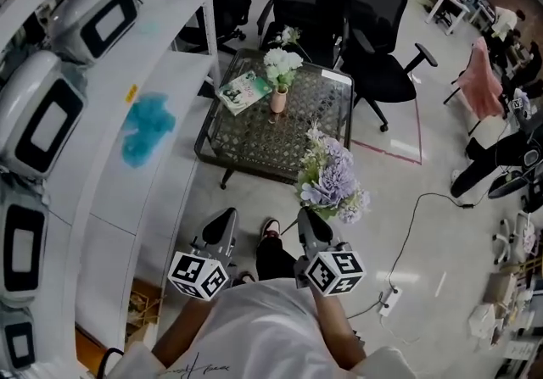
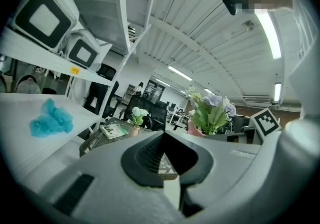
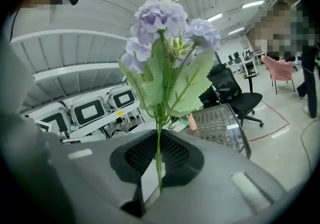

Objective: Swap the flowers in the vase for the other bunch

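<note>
Office floor is showing from above, with a low mesh-topped worktop (image 1: 254,144) sitting in the upper middle of the head view and black office chairs (image 1: 377,38) standing behind it. On the worktop a small pink vase (image 1: 278,101) is standing upright, holding a bunch of white flowers (image 1: 282,62). A magazine (image 1: 244,91) is lying just to the left of the vase. White shelving (image 1: 170,114) is running down the left side of the frame, with a teal cloth (image 1: 148,127) lying on one shelf.

At the bottom centre, a person in a white shirt (image 1: 254,326) is holding both tools out ahead. The right claw (image 1: 312,225) is clamping the green stem of a purple flower bunch (image 1: 333,175). The bunch is standing upright above the jaws, its blooms showing beside the near right corner of the worktop. The left claw (image 1: 222,225) is pressing its jaws together with nothing between them. It is pointing toward the worktop, well apart from the vase.
</note>
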Demonstrator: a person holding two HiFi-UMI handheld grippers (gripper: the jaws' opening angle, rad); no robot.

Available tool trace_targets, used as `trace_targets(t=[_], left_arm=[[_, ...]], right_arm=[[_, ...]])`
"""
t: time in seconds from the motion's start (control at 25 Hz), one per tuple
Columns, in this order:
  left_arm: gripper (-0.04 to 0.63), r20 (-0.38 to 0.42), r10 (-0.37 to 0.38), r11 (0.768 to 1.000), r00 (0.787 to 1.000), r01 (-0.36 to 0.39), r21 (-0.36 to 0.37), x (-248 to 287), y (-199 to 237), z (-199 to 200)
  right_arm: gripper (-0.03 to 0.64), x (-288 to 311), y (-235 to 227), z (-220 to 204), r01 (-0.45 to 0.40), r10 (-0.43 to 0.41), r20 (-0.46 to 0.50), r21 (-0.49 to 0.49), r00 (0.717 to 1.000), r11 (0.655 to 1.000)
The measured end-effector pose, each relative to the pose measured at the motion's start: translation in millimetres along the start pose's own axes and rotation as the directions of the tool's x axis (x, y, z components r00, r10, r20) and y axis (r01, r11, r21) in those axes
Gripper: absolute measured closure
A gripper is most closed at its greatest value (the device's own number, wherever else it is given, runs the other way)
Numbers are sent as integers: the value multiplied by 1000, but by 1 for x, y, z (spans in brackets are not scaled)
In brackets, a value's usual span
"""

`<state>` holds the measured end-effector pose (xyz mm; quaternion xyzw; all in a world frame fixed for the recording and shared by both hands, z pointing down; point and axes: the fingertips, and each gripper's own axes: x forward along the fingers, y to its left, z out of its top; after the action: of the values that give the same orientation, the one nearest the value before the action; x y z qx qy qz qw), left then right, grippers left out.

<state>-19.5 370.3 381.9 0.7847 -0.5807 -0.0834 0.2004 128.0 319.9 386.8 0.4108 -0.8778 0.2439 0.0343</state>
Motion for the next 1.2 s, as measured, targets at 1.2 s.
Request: trace_targets(t=[1.2], left_arm=[[597, -68, 24, 1000, 997, -25, -11, 223, 51, 42]], right_arm=[[591, 165, -113, 85, -64, 67, -64, 51, 996, 997]])
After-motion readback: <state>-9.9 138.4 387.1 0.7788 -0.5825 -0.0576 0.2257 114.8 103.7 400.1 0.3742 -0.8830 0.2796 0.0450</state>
